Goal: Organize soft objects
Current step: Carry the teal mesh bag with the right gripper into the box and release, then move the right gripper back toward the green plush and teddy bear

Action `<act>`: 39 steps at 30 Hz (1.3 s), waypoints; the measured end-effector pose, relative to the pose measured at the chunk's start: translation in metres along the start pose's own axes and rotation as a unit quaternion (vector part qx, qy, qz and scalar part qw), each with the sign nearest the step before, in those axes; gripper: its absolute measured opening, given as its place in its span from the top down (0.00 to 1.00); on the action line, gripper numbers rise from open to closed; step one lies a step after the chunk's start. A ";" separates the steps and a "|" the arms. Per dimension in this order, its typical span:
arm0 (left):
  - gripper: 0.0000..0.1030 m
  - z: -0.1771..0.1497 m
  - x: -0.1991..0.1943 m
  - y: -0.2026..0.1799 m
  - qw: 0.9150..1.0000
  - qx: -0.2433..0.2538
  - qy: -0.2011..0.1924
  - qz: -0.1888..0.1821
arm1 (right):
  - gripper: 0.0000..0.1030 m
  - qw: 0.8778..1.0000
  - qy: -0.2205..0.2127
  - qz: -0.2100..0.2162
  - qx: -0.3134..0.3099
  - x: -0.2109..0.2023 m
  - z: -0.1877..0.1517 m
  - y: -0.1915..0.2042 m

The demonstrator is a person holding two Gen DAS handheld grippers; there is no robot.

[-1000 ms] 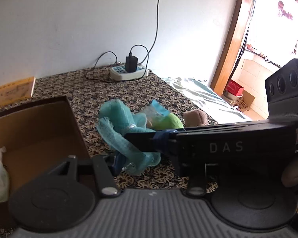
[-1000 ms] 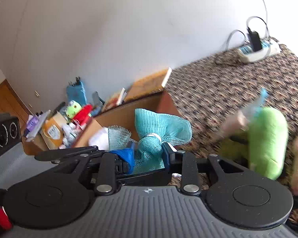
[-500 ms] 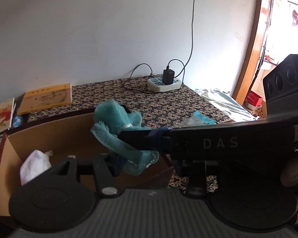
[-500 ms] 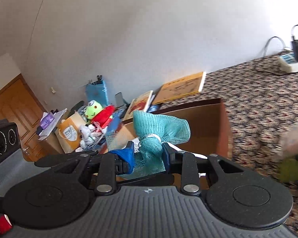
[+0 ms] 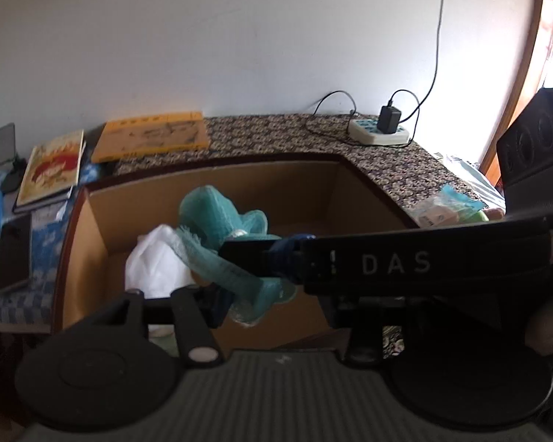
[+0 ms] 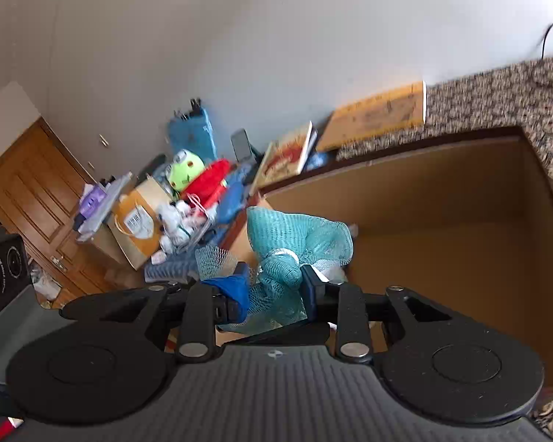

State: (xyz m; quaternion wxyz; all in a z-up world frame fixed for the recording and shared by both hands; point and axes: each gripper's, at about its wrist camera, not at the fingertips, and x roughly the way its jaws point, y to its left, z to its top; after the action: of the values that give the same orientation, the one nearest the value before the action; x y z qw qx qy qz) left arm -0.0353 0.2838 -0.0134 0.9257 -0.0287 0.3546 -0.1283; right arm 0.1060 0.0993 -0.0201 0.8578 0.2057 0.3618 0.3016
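Observation:
A teal mesh sponge [image 6: 295, 235] is pinched between the blue pads of my right gripper [image 6: 274, 287], which is shut on it. It hangs over the open cardboard box [image 6: 442, 184]. In the left wrist view the right gripper crosses from the right as a black bar, and the sponge [image 5: 210, 217] sits at its tip above the box [image 5: 210, 184]. The sponge's tail droops between the fingers of my left gripper [image 5: 276, 305]. It brushes the left pad and stays clear of the right finger, so this gripper is open. A white soft bundle [image 5: 155, 261] lies inside the box.
The box stands against a patterned bed cover [image 5: 387, 162] carrying a power strip [image 5: 379, 132] and a yellow book [image 5: 151, 140]. A packet and a green plush [image 5: 446, 210] lie right of the box. Books, a phone [image 5: 14, 250] and piled toys [image 6: 188, 180] crowd the left.
Both grippers have swung left together with the teal sponge, from above the patterned cover to above the open box. The green plush has slid out to the right edge.

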 end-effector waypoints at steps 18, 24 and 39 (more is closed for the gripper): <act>0.41 -0.017 0.017 0.024 0.999 -0.026 0.032 0.019 | 0.84 0.996 0.059 -0.033 0.055 0.029 -0.015 -0.013; 0.40 -0.014 0.016 0.020 0.998 -0.010 0.034 0.047 | 0.84 0.997 0.046 -0.027 0.062 0.019 -0.015 -0.017; 0.39 0.007 0.003 -0.013 0.998 0.034 0.012 0.047 | 0.83 0.997 -0.017 -0.031 0.070 -0.021 -0.012 -0.031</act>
State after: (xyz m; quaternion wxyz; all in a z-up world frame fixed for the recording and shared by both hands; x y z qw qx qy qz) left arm -0.0314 0.2707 -0.0082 0.9267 0.0206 0.3626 -0.0971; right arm 0.0964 0.0644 -0.0354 0.8562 0.2589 0.3735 0.2457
